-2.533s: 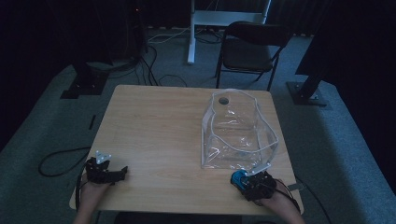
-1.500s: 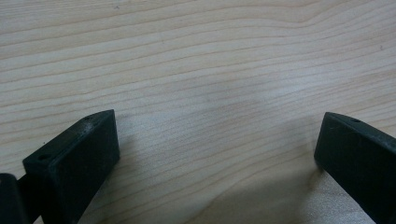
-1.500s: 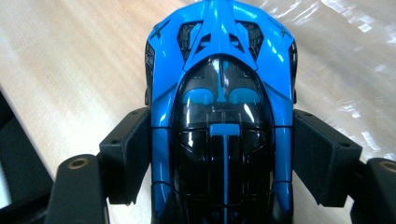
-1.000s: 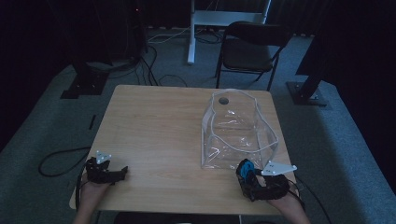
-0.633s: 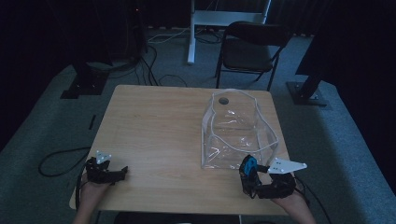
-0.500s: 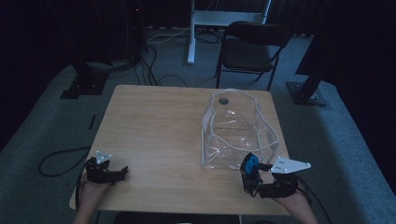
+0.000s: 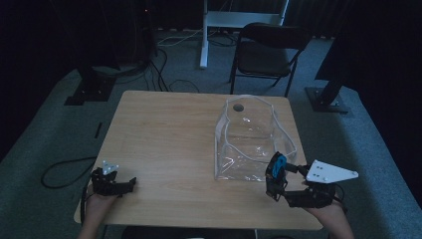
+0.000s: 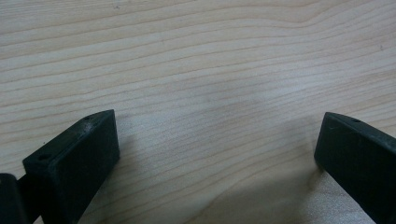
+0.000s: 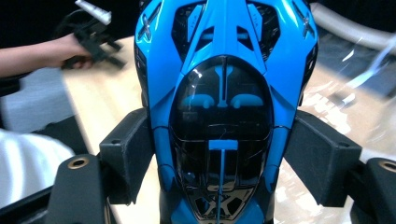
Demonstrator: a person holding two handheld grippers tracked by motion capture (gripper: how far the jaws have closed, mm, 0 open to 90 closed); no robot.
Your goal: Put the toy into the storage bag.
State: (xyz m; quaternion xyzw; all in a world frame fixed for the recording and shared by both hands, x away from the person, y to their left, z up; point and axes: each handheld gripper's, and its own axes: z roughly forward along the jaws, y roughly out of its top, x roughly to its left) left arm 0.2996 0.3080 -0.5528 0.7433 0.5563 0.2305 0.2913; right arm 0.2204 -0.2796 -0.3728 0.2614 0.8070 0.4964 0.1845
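A blue toy car with a dark glossy canopy sits clamped between the two black jaws of the right gripper, one jaw pressed against each flank, the car's length running up along the jaws. From the high view the blue toy car is lifted above the worktop near its near right corner, just beside the near edge of a clear plastic container, and the right gripper is held by a hand coming in over the near edge, its grey three-cornered plate tilted out to the right. The container stands on the right half of the wooden worktop, reaching toward the far edge, with a small dark round thing inside by its far wall. Well apart, at the near left corner, the left gripper rests low at the worktop; in its own view the left gripper has its jaws spread wide over bare wood grain with nothing between them. A dark folding chair stands on the grey carpet beyond the far edge.
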